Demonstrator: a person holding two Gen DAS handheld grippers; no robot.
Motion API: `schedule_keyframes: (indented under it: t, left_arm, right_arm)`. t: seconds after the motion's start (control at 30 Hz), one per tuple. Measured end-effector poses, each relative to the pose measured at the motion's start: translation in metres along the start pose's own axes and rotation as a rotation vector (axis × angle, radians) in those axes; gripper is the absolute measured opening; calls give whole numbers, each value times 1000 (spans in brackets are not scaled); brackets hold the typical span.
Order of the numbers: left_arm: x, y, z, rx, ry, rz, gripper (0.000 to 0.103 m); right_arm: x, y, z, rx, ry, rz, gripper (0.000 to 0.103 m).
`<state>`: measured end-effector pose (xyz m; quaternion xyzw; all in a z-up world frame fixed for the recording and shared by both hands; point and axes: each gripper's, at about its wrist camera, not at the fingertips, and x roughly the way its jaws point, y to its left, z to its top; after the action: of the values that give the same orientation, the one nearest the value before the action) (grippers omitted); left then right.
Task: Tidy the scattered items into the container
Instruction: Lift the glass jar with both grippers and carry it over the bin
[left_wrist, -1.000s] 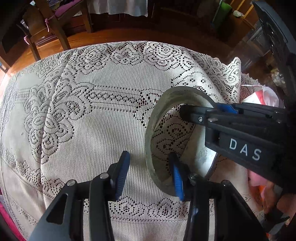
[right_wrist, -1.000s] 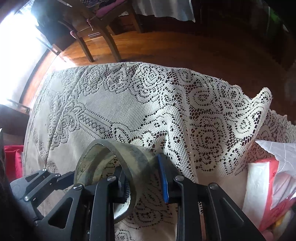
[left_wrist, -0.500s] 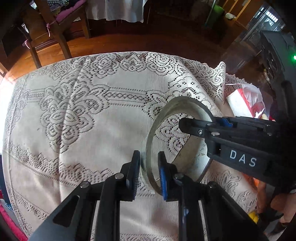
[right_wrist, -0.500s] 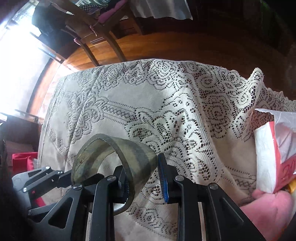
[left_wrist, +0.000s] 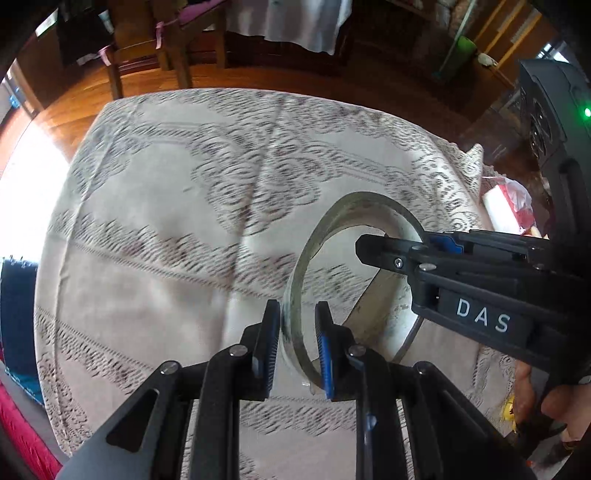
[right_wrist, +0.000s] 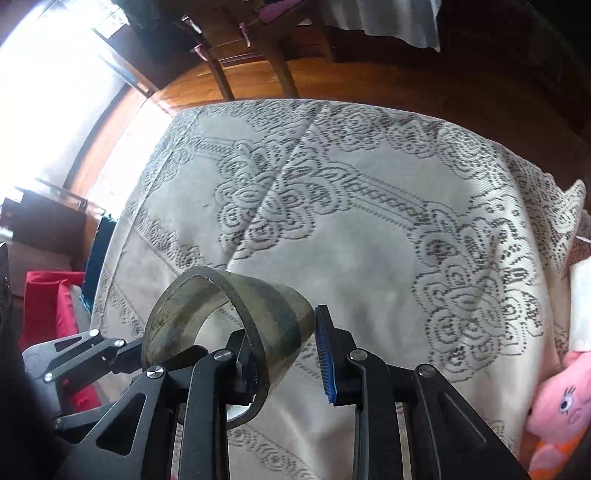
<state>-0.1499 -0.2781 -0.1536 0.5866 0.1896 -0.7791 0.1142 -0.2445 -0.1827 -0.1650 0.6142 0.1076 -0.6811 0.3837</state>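
Left gripper (left_wrist: 297, 343) pinches the near wall of the tape roll (left_wrist: 354, 280), one pad outside the ring, one inside, both pressing the wall. Right gripper (right_wrist: 288, 354) pinches the opposite wall of the same roll (right_wrist: 221, 317); its left finger sits inside the ring, blue-padded right finger (right_wrist: 325, 360) outside against the dark outer face. Roll hangs clear above the lace tablecloth (left_wrist: 166, 229), held on edge between both tools.

No container shows in either view, so the drop target cannot be told. Right side of the table holds a pink plush toy (right_wrist: 557, 402) and a red-and-white packet (left_wrist: 508, 205), well apart from the roll.

Judgement: step in hand is carrying the roll toward the container. To do it well, keep both grips matched in height and spacing so the thin wall does not twist or slip out. Move both hands together, level. Release only once the roll is over the container, one side first. Risk: pulling hands apart deforms the ring.
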Motion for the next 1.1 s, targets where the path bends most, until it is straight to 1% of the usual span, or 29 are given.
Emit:
schedule_keyframes:
  t: [0.27,0.63,0.87,1.1]
  left_arm:
    - [-19,88,-29,-133,-20,25,19]
    - [-43,204,-72,-302,-50,73,19]
    - [-48,281,-107,-430,-48,94,19]
    - [-54,358,-134,-533,-40,118,19]
  right_arm:
    - [34,93,11,-133,48,26,26]
    - [90,219,10,-311,107,63,26]
    - [136,302,4,-435,165,89,26]
    - [181,377,1,-515,212,114,26]
